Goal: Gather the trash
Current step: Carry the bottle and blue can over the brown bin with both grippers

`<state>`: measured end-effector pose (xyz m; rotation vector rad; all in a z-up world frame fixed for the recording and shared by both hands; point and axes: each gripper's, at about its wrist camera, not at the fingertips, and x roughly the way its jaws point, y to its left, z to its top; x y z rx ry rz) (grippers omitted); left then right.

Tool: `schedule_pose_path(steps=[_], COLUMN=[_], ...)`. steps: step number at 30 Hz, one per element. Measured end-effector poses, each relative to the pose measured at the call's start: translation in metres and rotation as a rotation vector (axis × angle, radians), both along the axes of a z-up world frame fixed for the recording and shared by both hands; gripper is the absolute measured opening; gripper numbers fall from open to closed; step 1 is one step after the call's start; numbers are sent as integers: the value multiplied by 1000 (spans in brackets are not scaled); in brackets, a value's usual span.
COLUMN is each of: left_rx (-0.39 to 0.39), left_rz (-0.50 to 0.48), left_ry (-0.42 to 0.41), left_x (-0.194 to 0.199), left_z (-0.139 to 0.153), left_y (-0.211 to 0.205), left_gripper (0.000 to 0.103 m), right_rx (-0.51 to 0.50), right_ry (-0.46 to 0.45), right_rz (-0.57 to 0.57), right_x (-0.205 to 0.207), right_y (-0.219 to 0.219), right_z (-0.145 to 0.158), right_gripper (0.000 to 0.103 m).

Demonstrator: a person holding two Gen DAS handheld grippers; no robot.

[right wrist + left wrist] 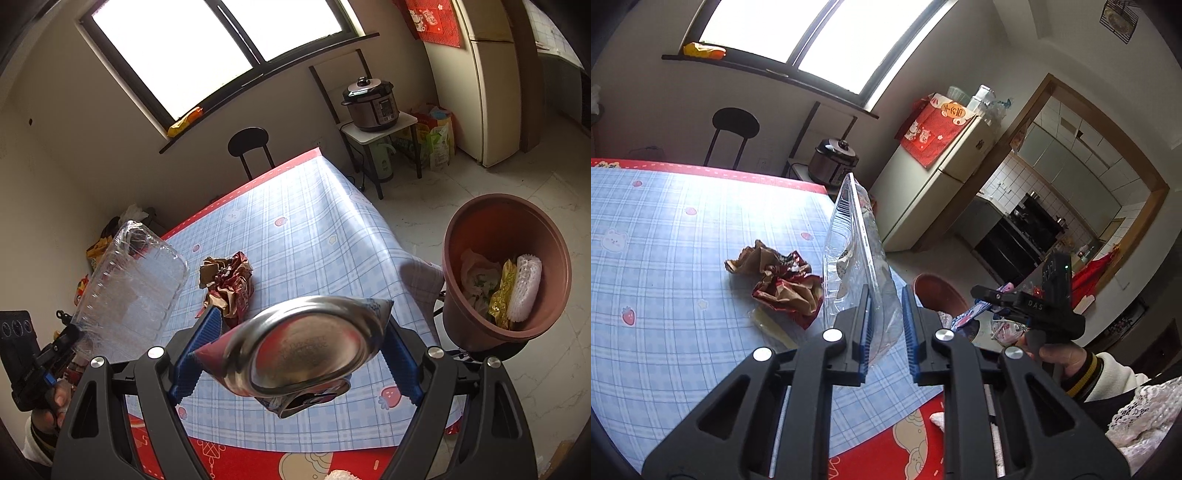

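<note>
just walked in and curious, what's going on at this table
A person is clearing trash with a gripper in each hand. The left gripper holds a clear plastic tray up off the table; the right gripper holds a crushed can. A crumpled wrapper remains on the table, and the bin beside it already holds trash.

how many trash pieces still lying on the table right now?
2: a crumpled red-brown wrapper mid-table and a small pale strip just beside it. The clear plastic tray and crushed can are already held in the grippers. More may lie outside the views.
</note>
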<state>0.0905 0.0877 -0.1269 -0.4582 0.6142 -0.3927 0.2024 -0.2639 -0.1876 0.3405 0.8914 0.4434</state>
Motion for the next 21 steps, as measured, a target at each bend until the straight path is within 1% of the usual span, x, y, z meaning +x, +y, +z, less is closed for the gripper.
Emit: schedule_pose_path(steps=[4,7,10,14,21], left_rx=[16,17,16,8,-2], left_rz=[1,-4,-9,-25,-50], left_ry=[-57,-94,-124,-146,-154], left_x=[6,13,22,34,57], left_z=[23,39,51,60,71], left_y=[-2,-8,-16,-35,-73], left_gripper=[19,19,19,19,19], right_rx=[-4,-7,-45,-90,-126], right_ry=[-27,-52,-76,-93,-97], right_rz=[-24,-61,-101,-149,-214], right_x=[5,14,26,47,88], right_y=[-16,-39,-65,-101,-156], right_z=[14,27,38,45,48], right_gripper=[82,82,82,82,82])
